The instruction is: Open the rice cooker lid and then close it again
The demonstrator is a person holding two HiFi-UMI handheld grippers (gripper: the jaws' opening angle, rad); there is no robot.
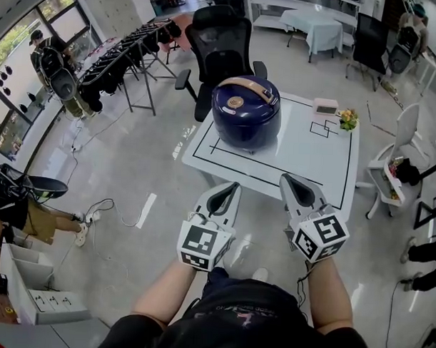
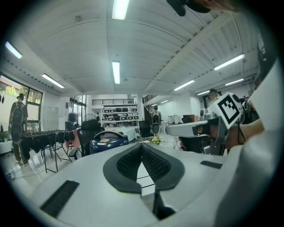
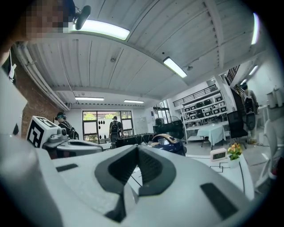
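Left gripper (image 1: 234,186) and right gripper (image 1: 287,179), jaws closed empty, face rice cooker (image 1: 246,115), handle (image 1: 248,86) crosswise.

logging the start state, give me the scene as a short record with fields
cooker: dark blue round rice cooker, lid shut, tan handle across top
support: white table with black line markings
left gripper: shut, empty, apart from cooker
right gripper: shut, empty, apart from cooker
also on table: small pale clock, small pot of flowers
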